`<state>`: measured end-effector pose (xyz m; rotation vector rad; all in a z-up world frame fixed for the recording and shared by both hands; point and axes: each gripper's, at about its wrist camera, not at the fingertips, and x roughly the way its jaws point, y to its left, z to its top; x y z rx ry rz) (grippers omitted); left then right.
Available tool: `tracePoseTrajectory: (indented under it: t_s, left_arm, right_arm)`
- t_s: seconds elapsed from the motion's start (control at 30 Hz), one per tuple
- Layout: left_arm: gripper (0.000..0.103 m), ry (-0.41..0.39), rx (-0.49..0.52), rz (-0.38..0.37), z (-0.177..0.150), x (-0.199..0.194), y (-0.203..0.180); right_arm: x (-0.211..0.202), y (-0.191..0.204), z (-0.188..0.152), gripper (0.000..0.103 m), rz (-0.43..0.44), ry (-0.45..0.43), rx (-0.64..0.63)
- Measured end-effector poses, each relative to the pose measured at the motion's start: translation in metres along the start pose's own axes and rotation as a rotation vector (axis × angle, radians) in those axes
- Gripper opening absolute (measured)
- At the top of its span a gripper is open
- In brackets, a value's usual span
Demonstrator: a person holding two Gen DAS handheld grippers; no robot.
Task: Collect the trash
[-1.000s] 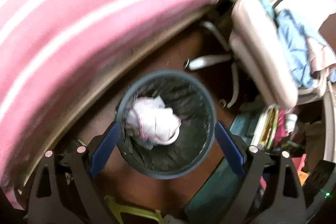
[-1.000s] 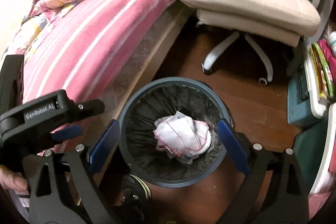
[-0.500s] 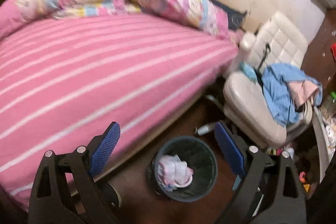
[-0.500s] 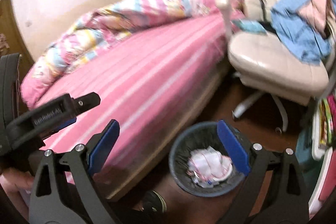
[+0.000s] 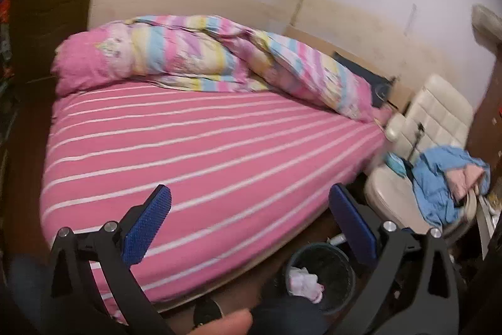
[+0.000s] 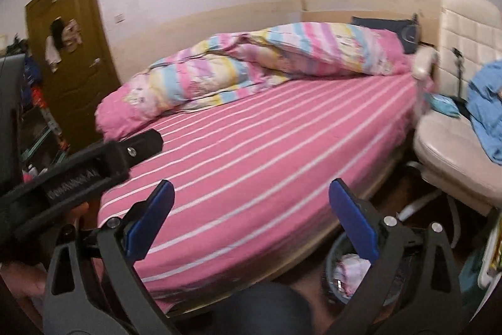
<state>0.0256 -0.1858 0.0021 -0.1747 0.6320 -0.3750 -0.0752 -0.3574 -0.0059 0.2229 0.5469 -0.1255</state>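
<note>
A dark round trash bin [image 5: 326, 266] stands on the floor beside the bed, low in the left wrist view, with crumpled white and pink trash [image 5: 304, 283] inside. In the right wrist view the bin [image 6: 335, 253] is partly hidden behind the right finger, with the trash [image 6: 348, 267] showing. My left gripper [image 5: 249, 222] is open and empty, raised over the bed's edge. My right gripper [image 6: 251, 217] is open and empty, also raised. The left gripper's body [image 6: 81, 171] shows at the left of the right wrist view.
A bed with a pink striped sheet [image 5: 200, 153] and a rolled pastel duvet [image 5: 219, 55] fills the middle. A cream office chair [image 5: 417, 165] with blue clothes [image 5: 439, 181] stands at the right. A brown door [image 6: 72, 33] is at the far left.
Both grippers have lifted up and away from the bin and tilted toward the bed. The bin has shrunk and slid to the lower edge of both views. The trash stays in the bin.
</note>
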Motion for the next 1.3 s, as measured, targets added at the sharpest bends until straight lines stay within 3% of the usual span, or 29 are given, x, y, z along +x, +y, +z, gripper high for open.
tracePoseTrajectory:
  t_s: [0.4, 0.67, 1.0, 1.3]
  left_arm:
    - [0.098, -0.021, -0.121, 0.142, -0.002, -0.027, 0.105]
    - [0.098, 0.008, -0.164, 0.161, -0.006, -0.022, 0.138]
    - [0.098, 0.021, -0.151, 0.179, -0.010, 0.001, 0.143]
    - [0.098, 0.116, -0.145, 0.189, -0.013, 0.050, 0.152]
  right_arm:
    - [0.029, 0.106, -0.005, 0.097, 0.132, 0.049, -0.110]
    - [0.049, 0.149, -0.014, 0.097, 0.169, 0.089, -0.150]
    - [0.072, 0.150, -0.022, 0.097, 0.163, 0.125, -0.149]
    - [0.108, 0.136, -0.027, 0.097, 0.155, 0.175, -0.132]
